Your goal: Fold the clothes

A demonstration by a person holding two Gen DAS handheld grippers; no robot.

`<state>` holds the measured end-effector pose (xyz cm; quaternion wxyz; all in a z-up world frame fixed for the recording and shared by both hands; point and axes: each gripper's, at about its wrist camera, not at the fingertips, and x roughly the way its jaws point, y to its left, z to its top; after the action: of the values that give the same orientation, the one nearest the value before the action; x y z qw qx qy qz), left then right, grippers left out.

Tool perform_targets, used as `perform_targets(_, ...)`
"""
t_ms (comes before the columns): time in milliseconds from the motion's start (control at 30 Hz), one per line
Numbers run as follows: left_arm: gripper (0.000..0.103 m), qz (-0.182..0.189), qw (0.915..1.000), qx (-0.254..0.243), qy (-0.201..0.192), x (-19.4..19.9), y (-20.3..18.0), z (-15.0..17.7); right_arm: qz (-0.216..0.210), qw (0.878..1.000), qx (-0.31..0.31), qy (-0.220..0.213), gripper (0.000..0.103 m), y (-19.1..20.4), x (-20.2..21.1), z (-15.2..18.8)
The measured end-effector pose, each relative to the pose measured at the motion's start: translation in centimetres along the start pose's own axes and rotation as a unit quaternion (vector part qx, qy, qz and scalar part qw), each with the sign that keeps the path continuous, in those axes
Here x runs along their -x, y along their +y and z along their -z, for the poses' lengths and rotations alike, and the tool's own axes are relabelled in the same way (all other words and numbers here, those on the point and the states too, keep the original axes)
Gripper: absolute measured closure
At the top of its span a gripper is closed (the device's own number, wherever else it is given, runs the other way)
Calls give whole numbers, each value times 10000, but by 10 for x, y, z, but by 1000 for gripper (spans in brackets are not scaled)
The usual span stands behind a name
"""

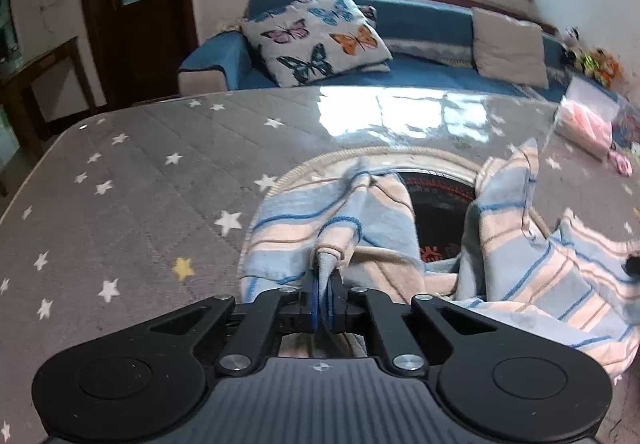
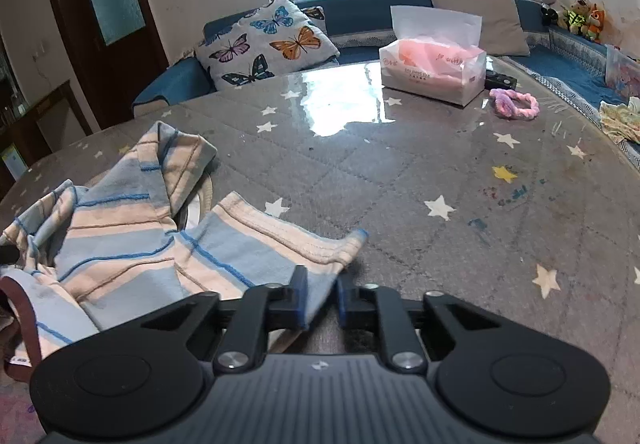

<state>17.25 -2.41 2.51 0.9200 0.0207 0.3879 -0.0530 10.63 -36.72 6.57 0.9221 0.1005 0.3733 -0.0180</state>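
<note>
I've got the L tongs (image 1: 325,284) pressed together on a bunched fold of the striped shirt (image 1: 352,228), cloth peaking up right at the tips. The R tongs (image 2: 320,298) show a gap btwn the pads w/ the shirt's hem corner lying in it; pic lags, I'd say, since they read as clamped down, so I call them pinching that corner.

Shirt sits crumpled on the starry desk (image 2: 400,179), partly over a round mat (image 1: 420,157). From the R tongs the bulk runs off to the left; from the L tongs it spreads ahead and to the right. So the garment's long axis spans btwn my two hands, each holding one end, neither nearer. Tissue pack (image 2: 432,73) and pink scrunchie (image 2: 514,103) are well apart at the far side.
</note>
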Motion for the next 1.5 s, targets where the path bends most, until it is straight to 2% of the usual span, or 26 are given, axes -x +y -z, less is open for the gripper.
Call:
perform_targets(300, 100, -187, 9971, 661, -340, 64, 47, 17, 16, 9988, 247, -434, 102, -5, 55, 3)
perform_targets(433, 100, -151, 9953, 875, -386, 91, 61, 31, -113, 9992, 166, -351, 101, -12, 65, 6)
perform_targets(567, 100, -123, 9947, 948, -374, 111, 65, 49, -116, 9994, 204, -247, 91, -10, 55, 12)
perform_targets(600, 100, -127, 9946, 966, -353, 114, 66, 52, -150, 9995, 187, -222, 80, -9, 51, 12)
perform_targets(667, 100, -145, 9944, 1007, -300, 118, 67, 59, -157, 9995, 195, -195, 65, -6, 40, 13)
perform_targets(767, 100, -124, 9936, 1095, -228, 121, 69, 66, -196, 9997, 27, -123, 65, -5, 21, 11)
perform_targets(867, 100, -126, 9933, 1135, -150, 122, 69, 73, -242, 9996, -165, -13, 68, -7, 6, 10)
perform_targets(967, 100, -120, 9921, 1247, -45, 124, 73, 82, -261, 9995, -180, 6, 100, -5, 3, 12)
perform_targets(1100, 100, -118, 9917, 1281, 44, 133, 79, 93, -203, 9995, 110, -227, 102, -1, 28, 17)
perform_targets(1300, 100, 36, 9918, 1262, 201, 151, 86, 106, -77, 9980, 478, -415, 102, -3, 97, 33)
perform_targets(1433, 95, 210, 9915, 1227, 389, 157, 92, 114, 172, 9977, 611, -250, 101, -7, 132, 49)
perform_targets(1500, 94, 168, 9927, 1110, 439, 159, 93, 113, 318, 9972, 656, -142, 98, -10, 143, 54)
